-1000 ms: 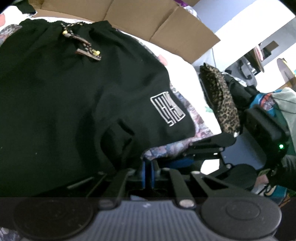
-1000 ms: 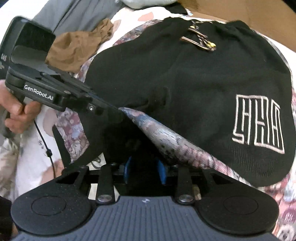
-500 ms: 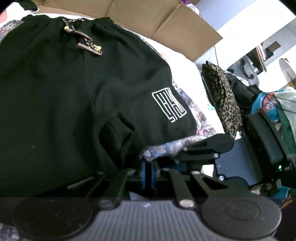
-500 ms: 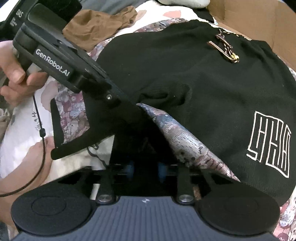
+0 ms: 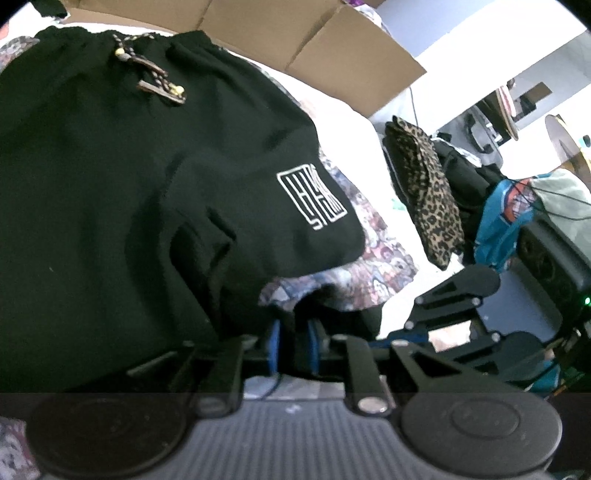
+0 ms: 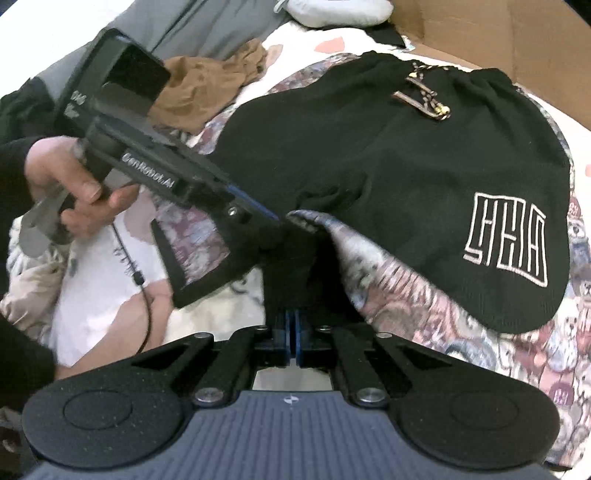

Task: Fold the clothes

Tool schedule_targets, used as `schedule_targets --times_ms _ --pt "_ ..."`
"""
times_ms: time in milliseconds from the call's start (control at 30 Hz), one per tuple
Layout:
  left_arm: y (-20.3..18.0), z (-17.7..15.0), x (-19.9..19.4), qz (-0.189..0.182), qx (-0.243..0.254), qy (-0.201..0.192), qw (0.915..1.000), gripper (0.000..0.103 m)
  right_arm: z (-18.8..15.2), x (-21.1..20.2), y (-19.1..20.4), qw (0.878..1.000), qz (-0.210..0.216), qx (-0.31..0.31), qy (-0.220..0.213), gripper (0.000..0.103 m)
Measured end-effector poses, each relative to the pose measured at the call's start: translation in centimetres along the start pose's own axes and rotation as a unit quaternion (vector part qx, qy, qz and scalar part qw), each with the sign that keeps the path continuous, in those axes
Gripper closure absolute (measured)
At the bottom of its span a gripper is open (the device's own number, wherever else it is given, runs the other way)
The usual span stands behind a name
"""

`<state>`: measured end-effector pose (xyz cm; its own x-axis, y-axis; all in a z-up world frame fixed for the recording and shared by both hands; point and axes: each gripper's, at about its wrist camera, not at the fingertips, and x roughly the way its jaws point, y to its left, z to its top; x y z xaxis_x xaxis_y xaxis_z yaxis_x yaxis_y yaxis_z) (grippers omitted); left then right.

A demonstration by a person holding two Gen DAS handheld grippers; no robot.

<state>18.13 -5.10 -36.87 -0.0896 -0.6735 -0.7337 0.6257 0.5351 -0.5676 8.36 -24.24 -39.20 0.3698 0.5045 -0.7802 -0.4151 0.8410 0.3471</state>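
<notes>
While both cameras look down their own fingers, the nearest thing in the right wrist view is the right gripper [image 6: 294, 334], its blue pads pressed fully together on a fold of black cloth that belongs to the black shorts [image 6: 388, 177]. Just left of that pinch, the left gripper [image 6: 275, 218] reaches in from the side, held by a hand [image 6: 74, 188]; its tips meet the same bunched hem of the shorts. In the left wrist view, the left gripper [image 5: 293, 347] has its jaws opening, a narrow gap between the blue pads, with dark cloth lying between them; whether the pads touch the cloth I cannot tell.

Beyond the grippers, the shorts lie spread flat on a patterned sheet [image 6: 517, 354] printed with teddy bears. A white geometric logo [image 6: 504, 240] sits on the leg of the shorts nearest the right gripper. At the far edge of the shorts, the gathered waistband carries a knotted drawstring [image 6: 424, 96]. Past the waistband stands a cardboard box [image 6: 498, 33]. Left of the shorts, a crumpled brown garment [image 6: 210, 92] lies on the bed. To the right of the shorts in the left wrist view, a leopard-print cloth [image 5: 428, 192] hangs down.
</notes>
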Motion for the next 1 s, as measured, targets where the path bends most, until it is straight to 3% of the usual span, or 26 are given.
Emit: schedule_targets --times_ms 400,533,633,700,867,1000 --pt "-0.7 -2.1 1.2 0.000 -0.019 0.023 0.9996 0.084 -3.3 0.9 0.1 0.998 0.014 0.011 0.063 0.102" --pt "-0.2 -2.2 1.9 0.007 -0.027 0.023 0.9994 0.084 -2.6 0.6 0.0 0.998 0.023 0.019 0.058 0.099" --pt "-0.1 -2.2 1.8 0.004 -0.023 0.020 0.9995 0.084 -1.7 0.5 -0.1 0.998 0.032 0.027 0.048 0.087" --pt "-0.1 -2.2 1.7 0.003 -0.021 0.019 0.9996 0.086 -1.1 0.8 -0.2 0.998 0.028 0.032 0.043 0.073" --pt "0.0 -2.2 1.3 -0.007 -0.020 0.011 0.9997 0.094 0.1 2.4 -1.2 0.997 0.031 0.062 0.038 0.071" --pt "-0.2 -2.2 1.0 -0.019 -0.016 0.006 0.9997 0.096 0.1 4.5 -3.0 0.992 0.046 0.106 0.050 0.071"
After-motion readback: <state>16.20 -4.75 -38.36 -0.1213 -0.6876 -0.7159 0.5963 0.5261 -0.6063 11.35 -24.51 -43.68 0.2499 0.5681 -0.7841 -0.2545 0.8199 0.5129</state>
